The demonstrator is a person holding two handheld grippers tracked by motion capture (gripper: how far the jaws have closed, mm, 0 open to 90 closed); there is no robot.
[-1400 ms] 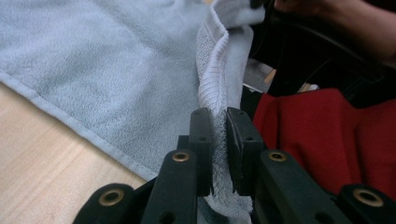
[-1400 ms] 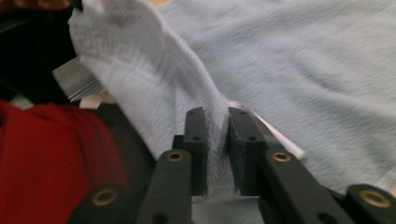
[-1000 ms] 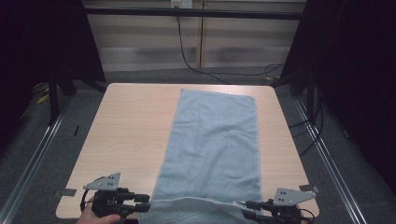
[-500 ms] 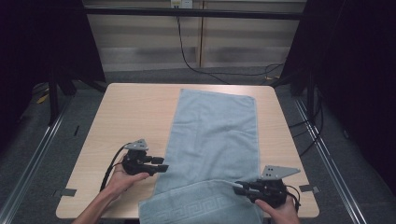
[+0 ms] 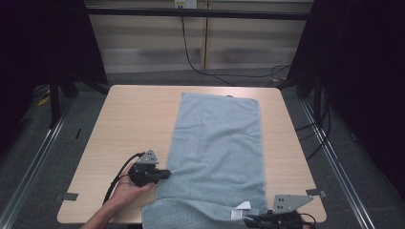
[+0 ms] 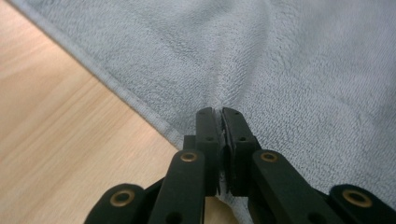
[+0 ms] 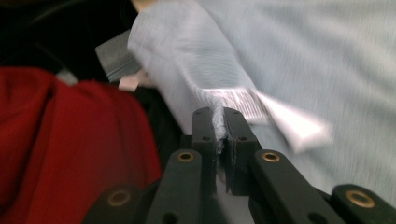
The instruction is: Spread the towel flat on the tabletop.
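Observation:
A light blue towel [image 5: 219,143] lies lengthwise on the wooden table [image 5: 129,124]. Its near end is rumpled and shows a patterned band [image 5: 186,214]. My left gripper [image 5: 167,173] lies flat at the towel's left edge. Its jaws have just closed and now pinch the hem [image 6: 222,116], with the towel [image 6: 280,60] puckered ahead of them. At the near right corner my right gripper [image 5: 252,220] has also just closed, and it holds a bunched fold of towel [image 7: 218,116] next to a white label [image 7: 299,130].
Bare wood lies left of the towel and in a narrow strip on its right. Black cables [image 5: 200,67] trail on the floor beyond the far edge. Metal rails [image 5: 38,152] run along both sides. A red sleeve [image 7: 70,140] sits close on the left in the right gripper view.
My left gripper moved from the near left corner up to the towel's left edge and closed on it. The right gripper lifted the near end, then dropped back to the table's near edge.

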